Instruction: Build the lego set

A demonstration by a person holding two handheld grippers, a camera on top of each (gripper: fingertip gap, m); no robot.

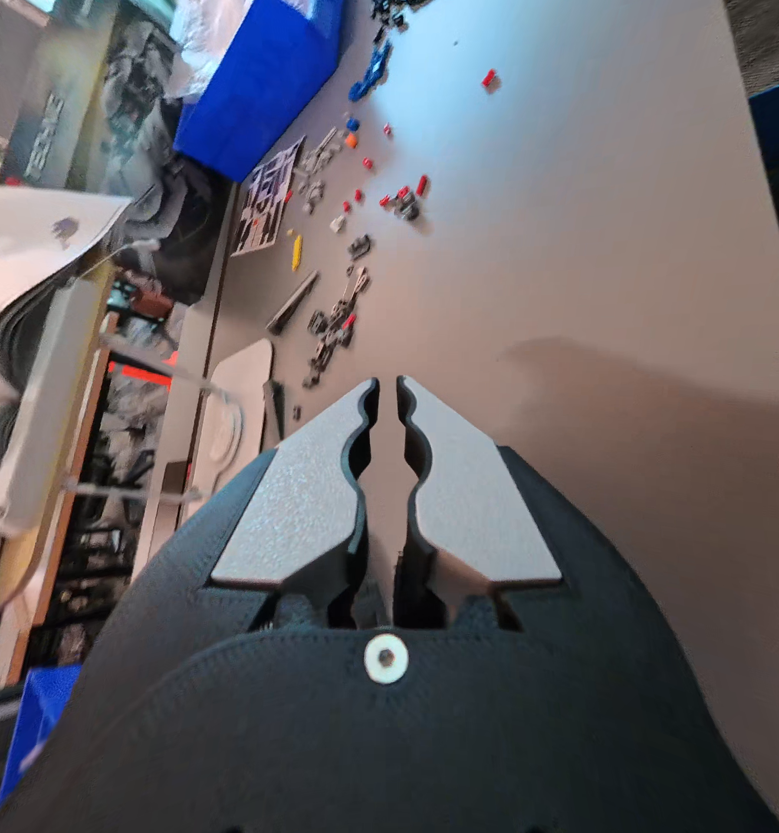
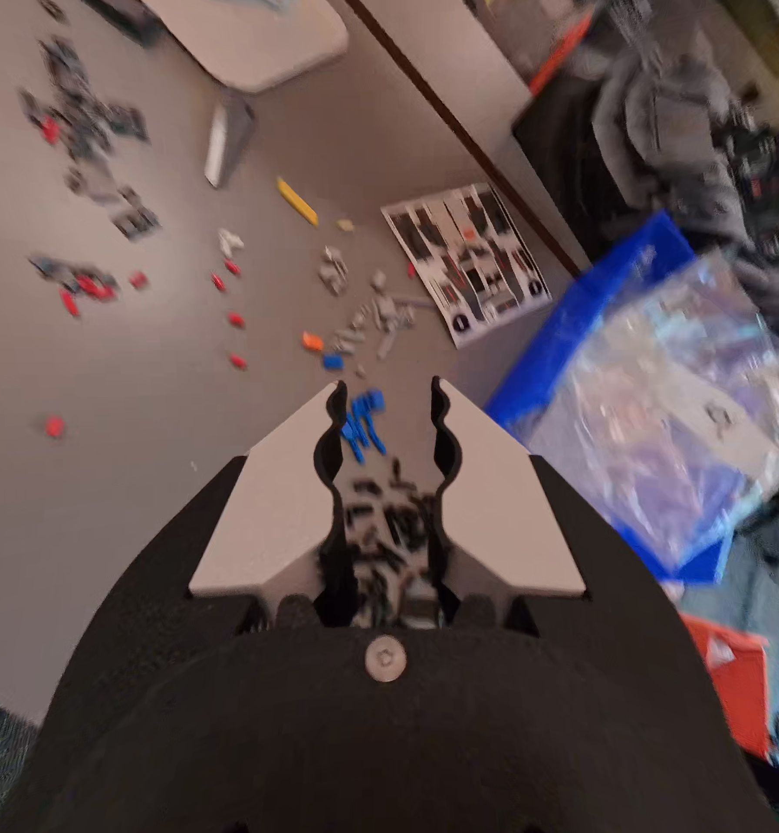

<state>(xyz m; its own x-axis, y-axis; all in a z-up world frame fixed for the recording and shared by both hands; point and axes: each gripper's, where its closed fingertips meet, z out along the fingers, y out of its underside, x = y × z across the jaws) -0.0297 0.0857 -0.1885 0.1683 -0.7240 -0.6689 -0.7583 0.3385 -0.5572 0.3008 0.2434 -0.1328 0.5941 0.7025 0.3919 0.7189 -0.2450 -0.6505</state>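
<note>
My left gripper [image 1: 387, 387] hovers over the bare grey table [image 1: 581, 234]. Its tips stand a narrow slit apart with nothing between them. A dark grey brick assembly [image 1: 333, 333] lies just ahead and to its left. My right gripper [image 2: 387, 390] is open and empty, tilted over the table. A small cluster of blue pieces [image 2: 362, 421] lies on the table below, showing between its fingers near the left pad, and a heap of small black pieces [image 2: 387, 518] lies further back under the jaws. Neither gripper shows in the other's view.
Loose red pieces [image 2: 236, 320], light grey pieces [image 2: 378, 311], an orange piece [image 2: 311, 341], a yellow strip [image 2: 297, 200] and a grey wedge [image 2: 225, 139] are scattered about. A sticker sheet [image 2: 468, 261] lies by a blue bin [image 2: 604, 315] holding a plastic bag [image 2: 676, 396]. The table edge is to the right. Spacing between my two grippers at the tips: around 40 cm.
</note>
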